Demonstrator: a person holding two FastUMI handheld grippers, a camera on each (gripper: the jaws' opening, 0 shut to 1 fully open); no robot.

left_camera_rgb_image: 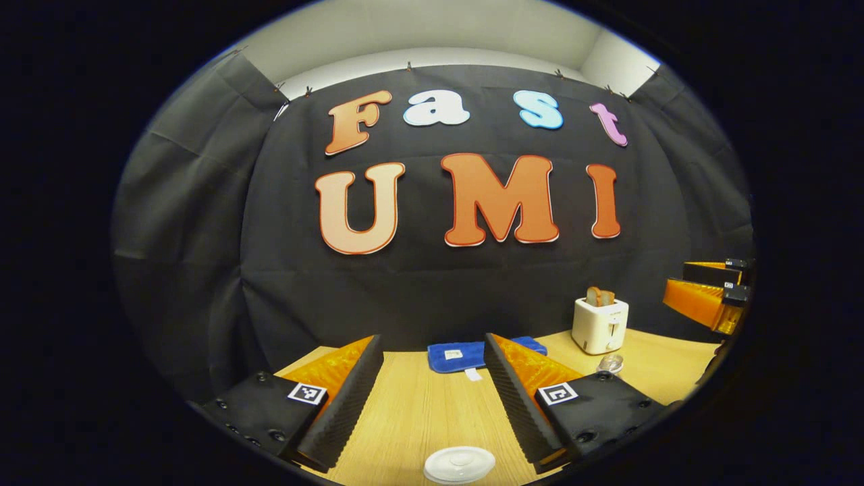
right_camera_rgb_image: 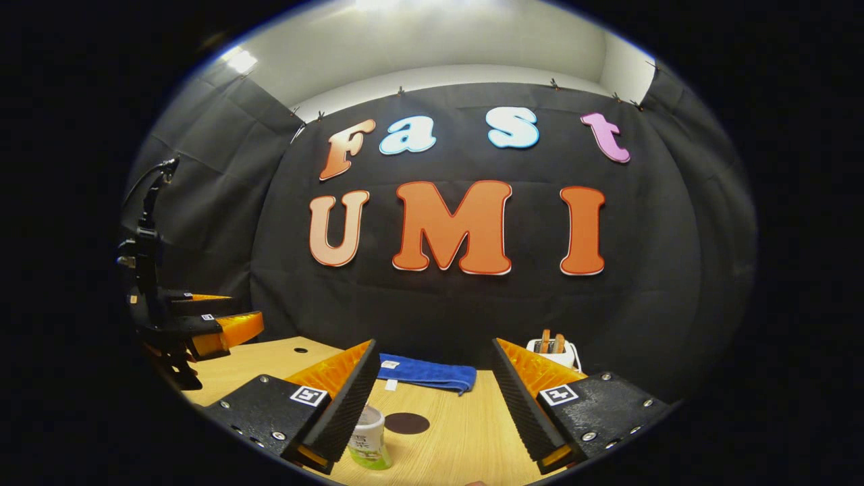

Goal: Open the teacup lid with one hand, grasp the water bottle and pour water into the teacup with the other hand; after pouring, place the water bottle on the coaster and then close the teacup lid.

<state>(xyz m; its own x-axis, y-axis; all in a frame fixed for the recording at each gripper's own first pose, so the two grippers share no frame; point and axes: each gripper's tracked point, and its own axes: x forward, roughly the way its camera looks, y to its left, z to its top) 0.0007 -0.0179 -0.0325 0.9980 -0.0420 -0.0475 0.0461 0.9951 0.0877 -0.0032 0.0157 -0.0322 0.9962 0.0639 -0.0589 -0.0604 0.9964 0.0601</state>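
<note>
Left gripper (left_camera_rgb_image: 432, 395): jaws spread wide, nothing between them; the teacup lid (left_camera_rgb_image: 459, 464) sits at the bottom centre of the left gripper view, just below and ahead of the gap, lying flat. Right gripper (right_camera_rgb_image: 432, 398): also spread and empty; the water bottle (right_camera_rgb_image: 368, 439) stands upright at lower left, beside the left finger, the coaster (right_camera_rgb_image: 406, 423) just beyond. Judgement: left is nearer the lid, so it goes first, straight down.

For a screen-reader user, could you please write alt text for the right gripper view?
The right gripper is open above a wooden table, with a water bottle just ahead by its left finger and a dark round coaster beyond. A folded blue towel and a white toaster sit farther back; the left gripper shows at far left.
</note>
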